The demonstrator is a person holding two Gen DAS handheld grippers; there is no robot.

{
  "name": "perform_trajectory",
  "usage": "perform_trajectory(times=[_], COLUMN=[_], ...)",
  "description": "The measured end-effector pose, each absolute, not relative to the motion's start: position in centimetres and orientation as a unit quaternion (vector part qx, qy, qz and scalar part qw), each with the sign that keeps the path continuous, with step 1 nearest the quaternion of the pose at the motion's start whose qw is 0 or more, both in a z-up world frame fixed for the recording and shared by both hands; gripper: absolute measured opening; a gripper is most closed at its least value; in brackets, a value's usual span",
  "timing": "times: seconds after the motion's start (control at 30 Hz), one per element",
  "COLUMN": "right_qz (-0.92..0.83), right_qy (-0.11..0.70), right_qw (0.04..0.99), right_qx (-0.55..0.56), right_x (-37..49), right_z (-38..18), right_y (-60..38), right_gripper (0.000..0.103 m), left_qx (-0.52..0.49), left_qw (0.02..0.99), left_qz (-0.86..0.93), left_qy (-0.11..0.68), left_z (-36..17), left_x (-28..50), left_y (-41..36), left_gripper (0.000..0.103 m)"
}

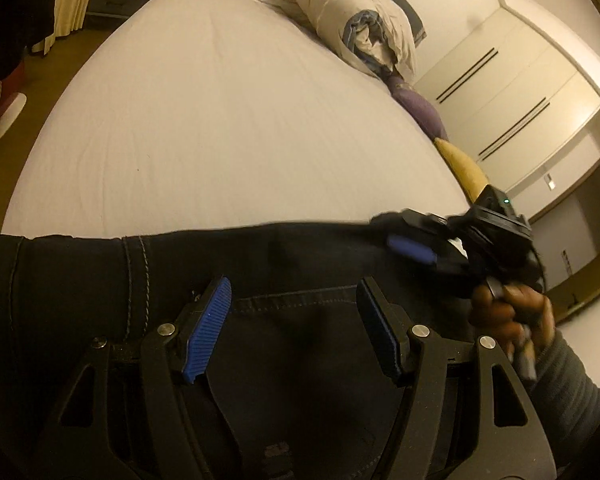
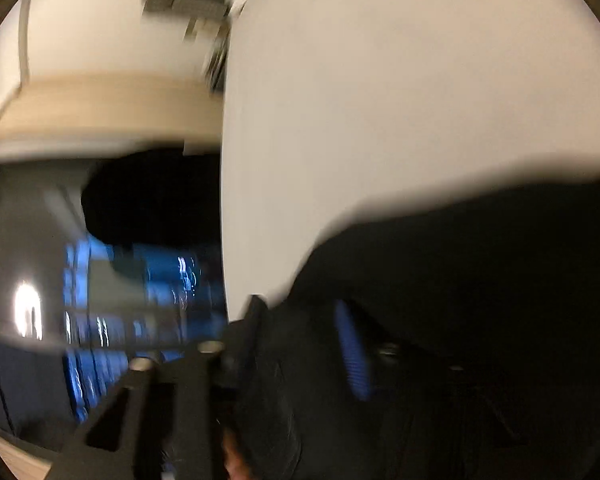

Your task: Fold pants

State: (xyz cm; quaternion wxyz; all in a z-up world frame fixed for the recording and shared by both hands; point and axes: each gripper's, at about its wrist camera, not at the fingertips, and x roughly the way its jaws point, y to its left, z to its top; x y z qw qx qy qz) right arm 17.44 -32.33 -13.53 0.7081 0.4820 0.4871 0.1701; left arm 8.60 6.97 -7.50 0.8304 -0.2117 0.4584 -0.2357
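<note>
Dark pants (image 1: 284,264) lie across the near edge of the bed (image 1: 228,120), waistband up. Left gripper (image 1: 296,304) hangs over the back pocket, fingers apart, nothing between them. Right gripper (image 1: 416,246) sits at the pants' right end, held by a hand (image 1: 508,312); right wrist view blurred, dark cloth between its fingers, clamped or not: cannot tell. Pillows (image 1: 364,36) lie at the far side.

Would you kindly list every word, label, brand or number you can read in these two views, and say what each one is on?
None can be read.
Small wall sign: too small to read.
Faint marks on the pants by the left claw: too dark and blurred.
Right wrist view: motion-blurred, no text.
</note>
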Motion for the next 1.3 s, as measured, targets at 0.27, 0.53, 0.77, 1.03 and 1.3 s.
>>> perform_trajectory(times=[0.27,0.53,0.77,1.03,1.3], right_qz=[0.153,0.048,-0.123,-0.073,-0.067], right_qy=[0.409,0.347,0.202,0.143,0.173], right_qw=[0.745,0.739,0.728,0.767,0.721], right_qx=[0.504,0.575,0.643,0.622,0.667], right_x=[6.5,-4.9,-19.3,-18.7,-18.7], right_z=[-9.9,-13.7,-14.4,-8.6,-15.1], right_y=[-36.4,-47.9,-63.5,-63.5,-65.8], right_gripper=[0.076,0.000,0.000,0.065,0.024], left_qx=[-0.191,-0.149,-0.089,-0.117,-0.045], left_qw=[0.841,0.852,0.865,0.848,0.789], left_qz=[-0.222,-0.213,-0.187,-0.253,-0.349], left_qy=[0.454,0.455,0.457,0.450,0.503], left_z=[-6.9,-6.7,-6.4,-2.4,-5.5], left_x=[7.4,5.1,1.7,1.1,0.5], left_y=[6.3,5.7,4.5,-1.2,-14.0], left_gripper=[0.064,0.064,0.064,0.065,0.068])
